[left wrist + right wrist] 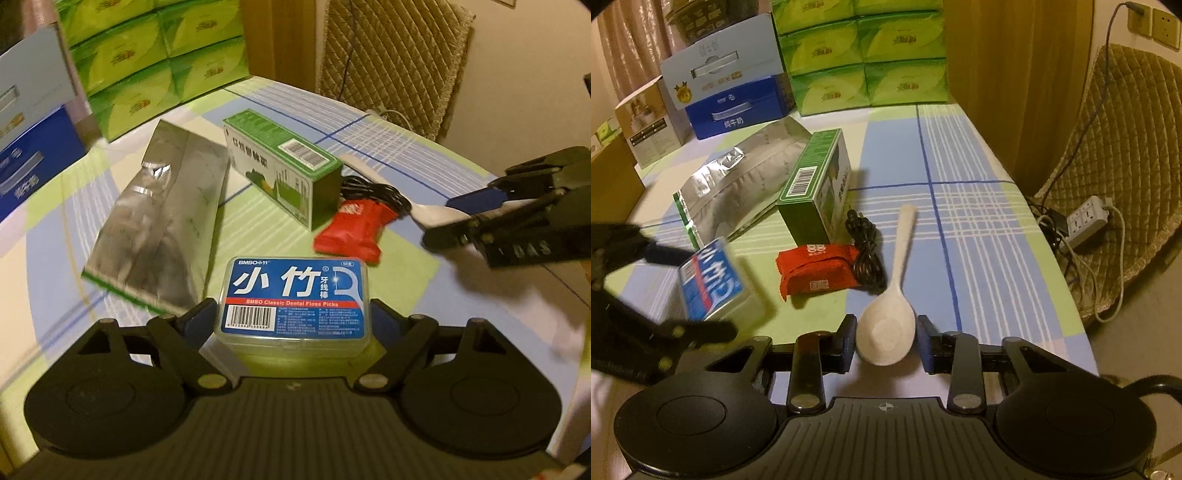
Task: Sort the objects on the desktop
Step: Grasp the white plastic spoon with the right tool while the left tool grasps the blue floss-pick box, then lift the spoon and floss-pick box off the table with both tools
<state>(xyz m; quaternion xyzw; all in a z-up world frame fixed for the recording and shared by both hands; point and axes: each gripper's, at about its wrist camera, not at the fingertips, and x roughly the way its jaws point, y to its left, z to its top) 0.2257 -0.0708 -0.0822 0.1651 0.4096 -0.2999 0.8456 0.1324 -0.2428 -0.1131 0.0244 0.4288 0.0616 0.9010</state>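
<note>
A clear dental floss box with a blue label lies at the near edge of the checked tablecloth. My left gripper has one pad against each of the box's long sides. From the right wrist view the same box sits between the left gripper's fingers. A white spoon lies with its handle pointing away. My right gripper is shut on its bowl, a pad on each side. The left wrist view shows that gripper holding the spoon at the right.
A red pouch, a coiled black cable, a green carton and a silver foil bag lie mid-table. Green tissue packs and blue boxes stand at the back. A padded chair and a power strip are to the right.
</note>
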